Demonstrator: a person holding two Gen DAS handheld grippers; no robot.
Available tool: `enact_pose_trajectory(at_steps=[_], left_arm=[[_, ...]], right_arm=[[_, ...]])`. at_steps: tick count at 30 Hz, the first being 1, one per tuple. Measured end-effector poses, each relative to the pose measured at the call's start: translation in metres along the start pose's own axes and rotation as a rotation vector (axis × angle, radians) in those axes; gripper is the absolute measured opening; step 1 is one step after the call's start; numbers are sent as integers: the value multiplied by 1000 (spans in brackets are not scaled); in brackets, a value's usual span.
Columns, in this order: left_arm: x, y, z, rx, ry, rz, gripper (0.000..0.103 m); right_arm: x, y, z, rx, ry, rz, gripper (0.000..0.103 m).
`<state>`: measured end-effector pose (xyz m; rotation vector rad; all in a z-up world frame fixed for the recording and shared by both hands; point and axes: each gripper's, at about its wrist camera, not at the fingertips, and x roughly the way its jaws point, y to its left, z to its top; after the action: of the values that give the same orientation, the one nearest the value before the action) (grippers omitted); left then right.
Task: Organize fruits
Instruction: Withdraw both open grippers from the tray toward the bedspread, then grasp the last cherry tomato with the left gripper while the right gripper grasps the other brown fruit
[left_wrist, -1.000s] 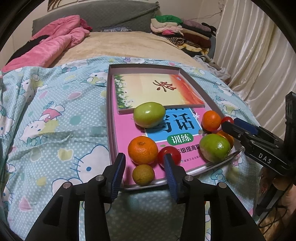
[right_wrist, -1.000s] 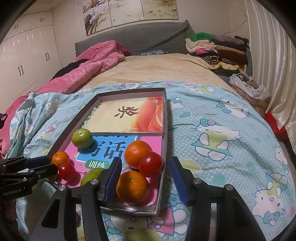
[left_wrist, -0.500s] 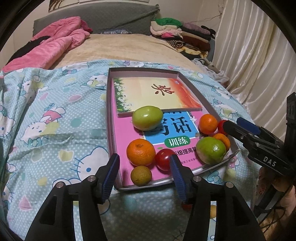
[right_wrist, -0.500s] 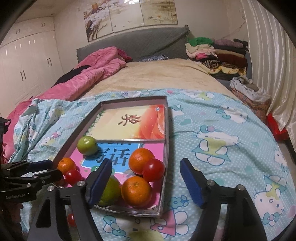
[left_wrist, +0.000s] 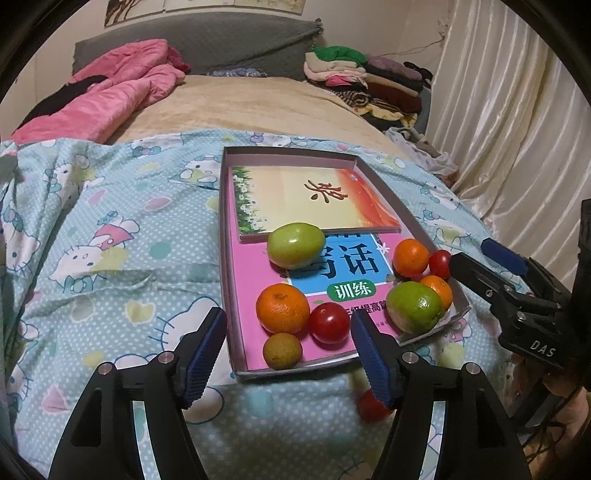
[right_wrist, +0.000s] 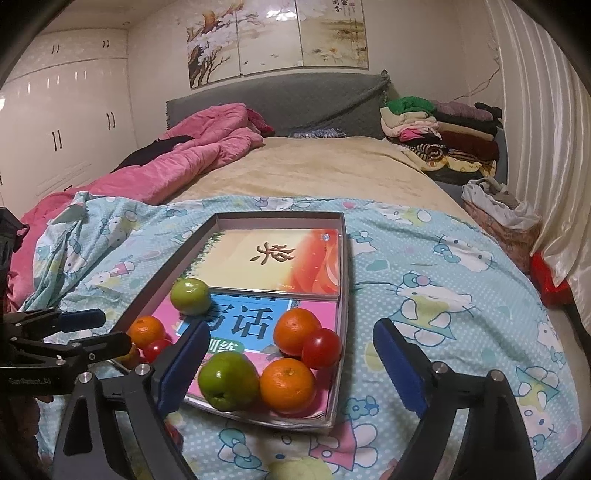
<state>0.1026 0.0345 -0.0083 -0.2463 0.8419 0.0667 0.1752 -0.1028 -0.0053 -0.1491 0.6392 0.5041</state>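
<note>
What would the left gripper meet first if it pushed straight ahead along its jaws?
Probably the near rim of the tray, then the small brownish fruit just inside; depth is uncertain.

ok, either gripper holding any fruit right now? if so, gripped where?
Nothing held. The left gripper and right gripper are both open, with no fruit between the fingers; the fruit sits loose in the shallow grey cardboard tray.

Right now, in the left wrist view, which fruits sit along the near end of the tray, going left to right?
Small yellow-brown round fruit → big orange mandarin → red cherry tomato → large green apple-like fruit, all in the shallow grey cardboard tray.
</note>
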Motion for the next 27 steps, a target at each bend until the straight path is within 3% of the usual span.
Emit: enact_pose_trajectory(at_steps=[18,27], left_arm=[[-10,-10,-14,27,37,-42,71],[-15,-13,-21,38,74,-72,71]], right_arm=[[-30,23,-15,-13,48,60,94],[-31,35,-38,32,193,92,94]])
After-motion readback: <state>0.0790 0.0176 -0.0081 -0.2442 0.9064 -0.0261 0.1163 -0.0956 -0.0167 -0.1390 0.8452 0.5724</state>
